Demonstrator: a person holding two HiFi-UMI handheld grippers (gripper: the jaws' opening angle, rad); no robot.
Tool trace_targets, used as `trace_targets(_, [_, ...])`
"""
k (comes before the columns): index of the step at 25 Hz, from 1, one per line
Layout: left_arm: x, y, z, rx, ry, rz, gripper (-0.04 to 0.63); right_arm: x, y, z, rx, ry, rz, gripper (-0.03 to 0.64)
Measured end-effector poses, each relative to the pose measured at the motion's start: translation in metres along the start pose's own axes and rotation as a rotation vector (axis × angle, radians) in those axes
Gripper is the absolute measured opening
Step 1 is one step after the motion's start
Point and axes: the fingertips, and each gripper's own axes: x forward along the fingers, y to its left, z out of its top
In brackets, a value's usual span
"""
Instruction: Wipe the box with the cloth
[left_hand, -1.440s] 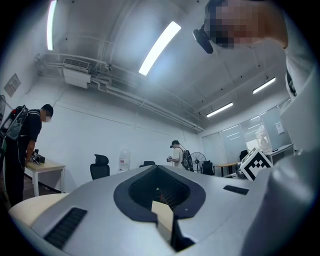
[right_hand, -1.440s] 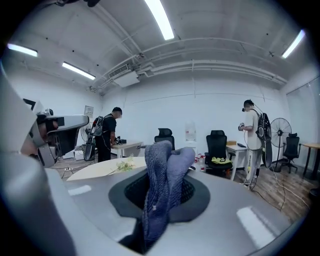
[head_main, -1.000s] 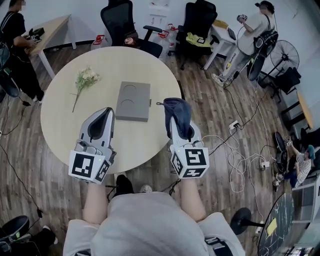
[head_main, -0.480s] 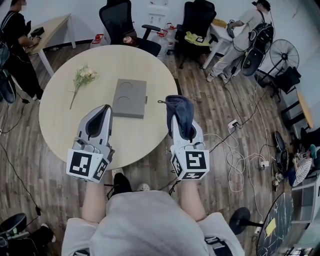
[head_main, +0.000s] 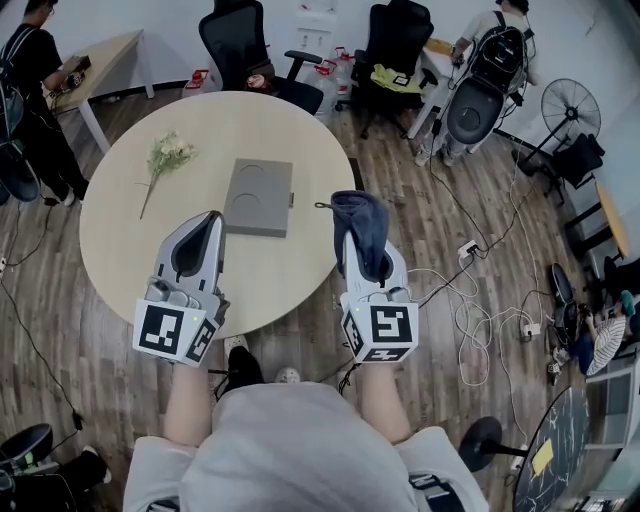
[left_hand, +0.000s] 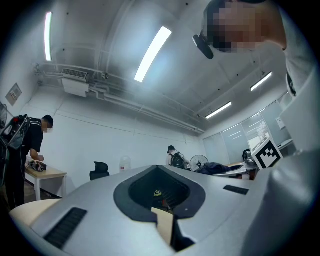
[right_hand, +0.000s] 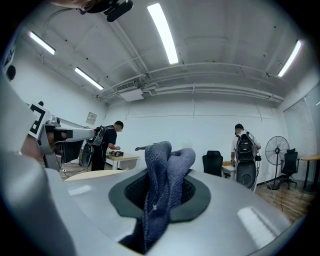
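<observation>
Since the earlier frames the table (head_main: 120, 250) and box (head_main: 258, 197) have slid slightly left and up in my head view. The person with the backpack (head_main: 490, 70) at the far right has turned their back to me, while both grippers hold nearly the same stations.

Box: flat, square, grey, with two shallow round recesses pressed into its top. It lies closed on the table, right of the middle and nearer the far edge than the near one. Its inside is not shown.

Cloth (head_main: 357, 215): dark blue, coarse knit, bunched in soft folds. It is clamped between the jaws of my right gripper (head_main: 360, 245), which I hold at the table's right edge. The cloth is just beside the box and not touching it.

Left gripper (head_main: 208, 220): over the near-left part of the table. Its jaws meet at the tips and hold nothing.

Flower sprig (head_main: 165, 157): pale blooms on a thin stem, lying by the far-left edge, well apart from the box.

Surface: a round, smooth, pale tabletop.

Room: dark wood-plank floor (head_main: 440, 230), two black office chairs (head_main: 240, 45) beyond the far edge, a standing fan (head_main: 568, 105), white cables (head_main: 480, 310) looped on the floor at right, and a second person (head_main: 30, 70) at a desk on the far left.
</observation>
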Motion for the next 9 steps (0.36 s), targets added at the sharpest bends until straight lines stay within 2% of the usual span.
trace_targets(9, [0.0022,-0.0004,0.0008,0.0,-0.003,0.006,0.008,0.0024,-0.0009,0.0016,0.001,-0.01,0.007,0.063])
